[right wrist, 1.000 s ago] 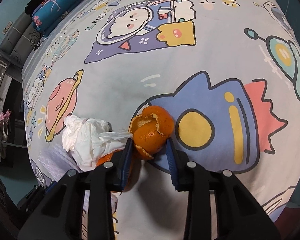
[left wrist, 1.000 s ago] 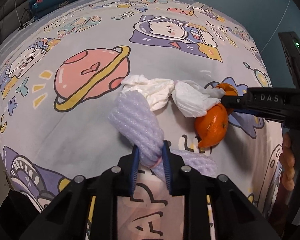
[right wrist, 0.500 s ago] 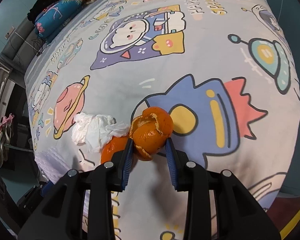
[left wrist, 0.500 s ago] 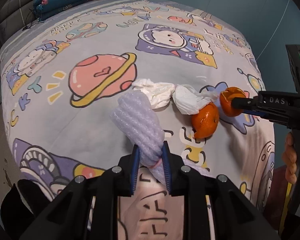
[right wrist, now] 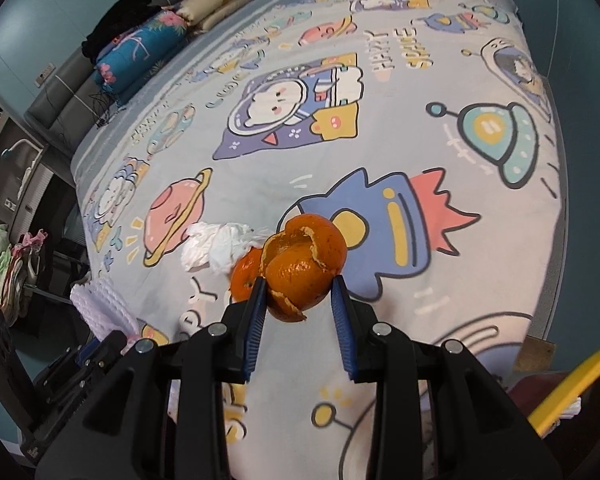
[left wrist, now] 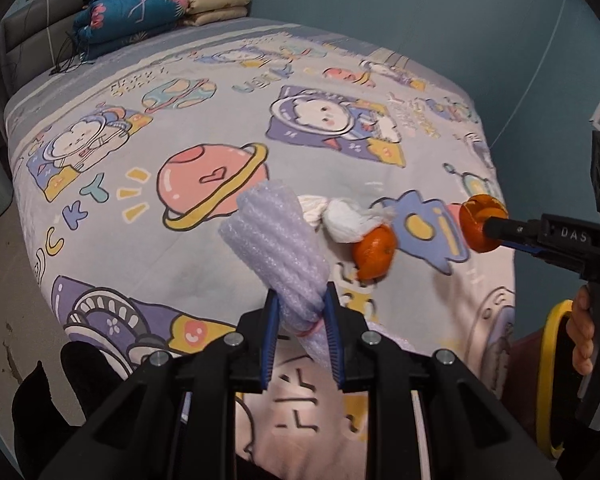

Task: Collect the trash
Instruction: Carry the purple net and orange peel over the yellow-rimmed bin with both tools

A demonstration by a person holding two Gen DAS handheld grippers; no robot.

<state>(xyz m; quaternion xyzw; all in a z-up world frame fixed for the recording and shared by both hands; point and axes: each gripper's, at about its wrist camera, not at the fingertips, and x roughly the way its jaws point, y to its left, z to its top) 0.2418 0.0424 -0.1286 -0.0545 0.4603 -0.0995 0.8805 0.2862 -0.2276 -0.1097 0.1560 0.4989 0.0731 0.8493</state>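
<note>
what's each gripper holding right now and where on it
Left gripper pinches the purple foam wrap at its gathered lower end. Right gripper clamps the orange peel across its lower sides.

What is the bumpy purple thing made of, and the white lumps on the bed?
The purple thing looks like soft foam netting, the kind wrapped around fruit: pale, matte, ribbed in ridges, and squashed narrow where the left tool pinches it. The white lumps look like crumpled tissue paper: thin, matte, full of creases and twisted ends. Neither can be told for sure by sight alone.
</note>
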